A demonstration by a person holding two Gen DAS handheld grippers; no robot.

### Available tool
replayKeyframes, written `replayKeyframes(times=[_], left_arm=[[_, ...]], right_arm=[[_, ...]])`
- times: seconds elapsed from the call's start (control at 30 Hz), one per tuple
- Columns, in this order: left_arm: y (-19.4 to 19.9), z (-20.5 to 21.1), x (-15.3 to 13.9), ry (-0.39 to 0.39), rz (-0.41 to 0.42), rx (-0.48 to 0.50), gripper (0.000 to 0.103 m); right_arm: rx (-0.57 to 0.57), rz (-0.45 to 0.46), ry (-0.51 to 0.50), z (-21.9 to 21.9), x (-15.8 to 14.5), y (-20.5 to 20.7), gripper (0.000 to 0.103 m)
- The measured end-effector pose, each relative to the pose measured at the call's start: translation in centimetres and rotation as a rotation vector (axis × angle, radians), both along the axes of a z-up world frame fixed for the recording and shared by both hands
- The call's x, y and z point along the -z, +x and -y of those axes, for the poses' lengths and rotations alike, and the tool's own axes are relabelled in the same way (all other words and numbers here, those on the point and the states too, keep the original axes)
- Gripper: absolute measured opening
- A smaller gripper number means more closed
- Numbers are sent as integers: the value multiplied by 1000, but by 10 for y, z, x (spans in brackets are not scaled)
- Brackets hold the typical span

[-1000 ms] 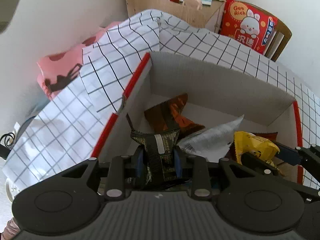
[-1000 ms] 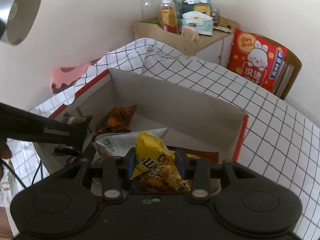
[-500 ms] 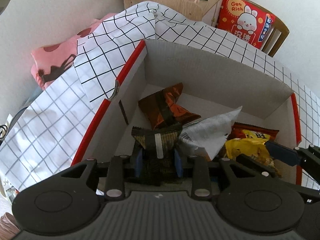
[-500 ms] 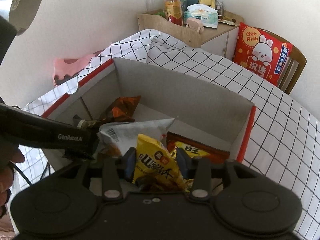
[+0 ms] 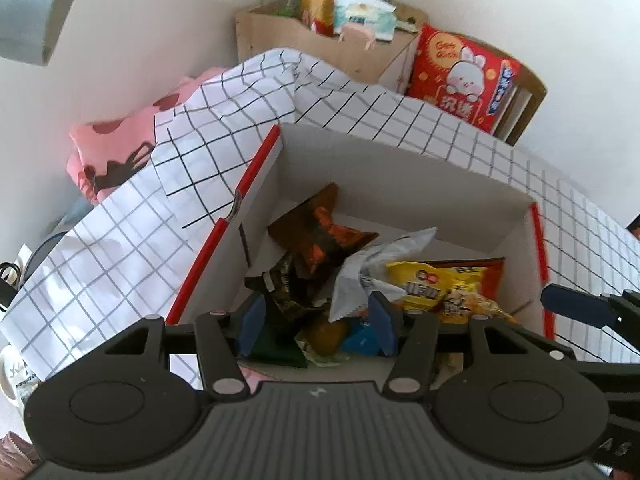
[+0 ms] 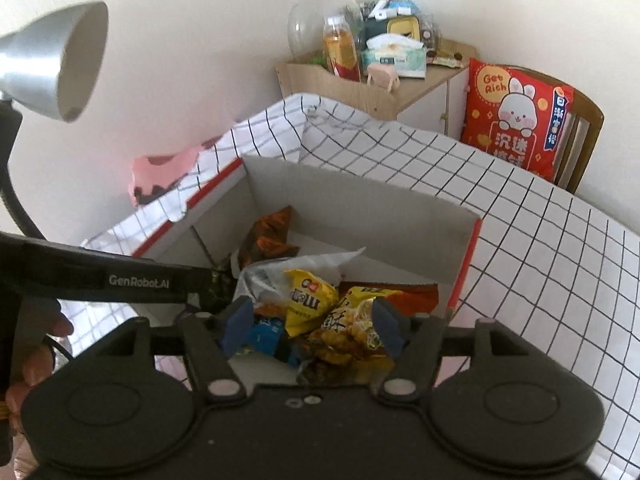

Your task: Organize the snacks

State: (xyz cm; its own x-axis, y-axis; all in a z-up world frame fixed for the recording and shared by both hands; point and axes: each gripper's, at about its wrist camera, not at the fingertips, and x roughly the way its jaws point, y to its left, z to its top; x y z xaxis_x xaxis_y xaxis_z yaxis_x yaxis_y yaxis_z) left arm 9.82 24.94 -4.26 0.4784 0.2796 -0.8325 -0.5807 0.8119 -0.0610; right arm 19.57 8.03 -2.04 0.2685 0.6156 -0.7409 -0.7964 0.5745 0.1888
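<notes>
Left gripper (image 5: pixel 318 326) and right gripper (image 6: pixel 314 330) above the near end of the cardboard box (image 5: pixel 400 168), jaws of both opening, pads clear of every packet. Dark packet (image 5: pixel 286 284) below and between the left pads; yellow packet (image 6: pixel 310 300) likewise under the right, long axis running away toward the far wall. Both loose among the other snacks inside.

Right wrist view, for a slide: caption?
Right gripper, jaws opening, above snack packets piled in the cardboard box.
</notes>
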Motion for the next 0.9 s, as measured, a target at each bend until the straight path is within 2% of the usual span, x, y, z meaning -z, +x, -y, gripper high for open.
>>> replayKeyframes(times=[0.07,0.17,0.27,0.33,0.4,0.53,0.57,0.63,0.9], left_arm=[[-6,6,-7,8,25,13,56],[-17,14,-18,17,63,16,57],[-26,25,-31,60,98,32,57],[-33,33,-39,88,122,44,61],[-40,41,-46,109,153,55,70],[-50,54,-58,134,197,74,72],[-52,57,-60,135,205,76,77],[-57,61,-63,131,218,76,81],[-73,75,-65,111,237,77,85]], right_arm=[[4,-8,23,8,-7,-2,75],[9,-3,57,21,-17,-7,83],[3,18,81,35,-28,-14,88],[-6,32,98,44,-35,-18,90],[-10,39,114,52,-41,-22,93],[3,39,144,68,-51,-27,100],[9,43,152,72,-52,-28,102],[28,53,166,81,-56,-30,103],[101,55,217,108,-61,-33,103]])
